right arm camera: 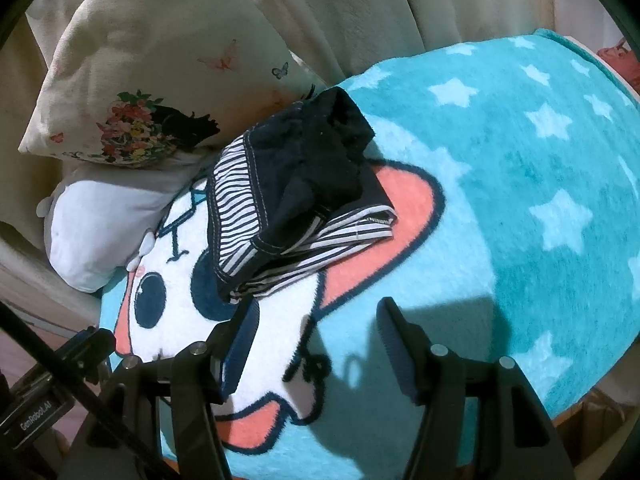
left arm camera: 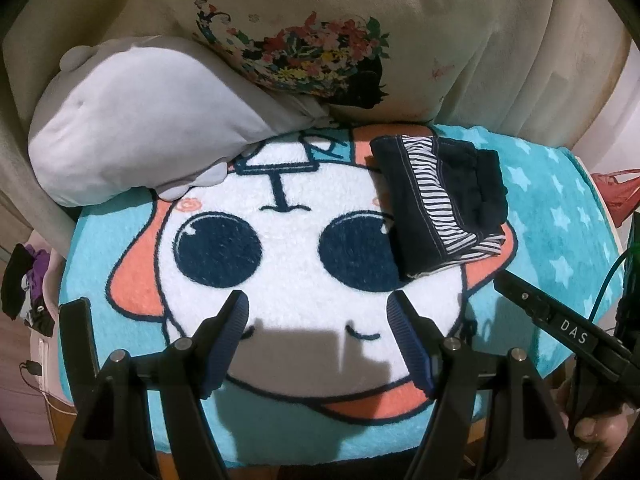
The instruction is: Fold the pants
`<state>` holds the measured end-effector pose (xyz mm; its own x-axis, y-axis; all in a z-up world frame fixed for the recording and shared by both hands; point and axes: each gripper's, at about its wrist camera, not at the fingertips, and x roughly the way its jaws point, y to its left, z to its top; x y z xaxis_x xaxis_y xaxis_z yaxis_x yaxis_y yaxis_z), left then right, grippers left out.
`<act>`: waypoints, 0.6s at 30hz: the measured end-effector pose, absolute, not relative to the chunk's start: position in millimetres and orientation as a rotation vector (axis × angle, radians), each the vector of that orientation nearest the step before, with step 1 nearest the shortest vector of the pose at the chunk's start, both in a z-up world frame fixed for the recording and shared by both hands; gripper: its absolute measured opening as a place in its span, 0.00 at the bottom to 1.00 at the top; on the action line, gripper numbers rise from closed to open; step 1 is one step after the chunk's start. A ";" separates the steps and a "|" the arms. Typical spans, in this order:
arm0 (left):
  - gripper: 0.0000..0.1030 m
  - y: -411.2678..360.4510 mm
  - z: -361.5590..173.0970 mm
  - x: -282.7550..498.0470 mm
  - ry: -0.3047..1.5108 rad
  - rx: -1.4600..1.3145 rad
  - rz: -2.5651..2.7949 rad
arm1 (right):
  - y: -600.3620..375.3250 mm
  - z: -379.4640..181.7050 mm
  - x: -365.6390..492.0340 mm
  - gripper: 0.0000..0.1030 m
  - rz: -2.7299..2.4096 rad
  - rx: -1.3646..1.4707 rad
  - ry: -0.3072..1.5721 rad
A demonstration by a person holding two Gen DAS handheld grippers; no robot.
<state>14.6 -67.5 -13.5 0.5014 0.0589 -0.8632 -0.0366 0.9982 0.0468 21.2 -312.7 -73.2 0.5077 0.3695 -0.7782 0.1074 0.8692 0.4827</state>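
Small dark navy pants [left arm camera: 442, 204] with striped white lining lie folded into a compact bundle on a turquoise cartoon blanket [left arm camera: 560, 216]. They also show in the right wrist view [right arm camera: 300, 196]. My left gripper [left arm camera: 318, 308] is open and empty, hovering over the white face of the blanket, below and left of the pants. My right gripper [right arm camera: 318, 312] is open and empty, just below the bundle's near edge; its body also shows in the left wrist view [left arm camera: 560, 328].
A floral cream pillow [left arm camera: 320, 32] and a white plush cushion [left arm camera: 132, 120] lie behind the blanket, with beige drapery behind them. The blanket's edge [right arm camera: 580, 396] drops off at the right. A red item [left arm camera: 616, 196] sits at far right.
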 end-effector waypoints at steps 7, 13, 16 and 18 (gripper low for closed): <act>0.69 -76.5 -16.7 22.1 1.056 0.013 0.072 | -322.1 -75.7 31.6 0.65 0.173 0.511 1.045; 0.69 -89.5 -21.2 31.9 1.072 -0.002 0.090 | -336.5 -81.8 41.8 0.65 0.184 0.504 1.056; 0.69 -97.4 -24.9 38.4 1.084 -0.012 0.094 | -346.0 -86.2 47.5 0.65 0.187 0.502 1.065; 0.69 -103.1 -27.8 42.3 1.092 -0.020 0.098 | -354.0 -89.4 51.0 0.65 0.189 0.502 1.069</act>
<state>42.3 -103.1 -27.8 0.4568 0.0695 -0.8868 -0.0891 0.9955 0.0321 51.0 -354.0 -89.4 0.4776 0.3844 -0.7900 0.0910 0.8727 0.4797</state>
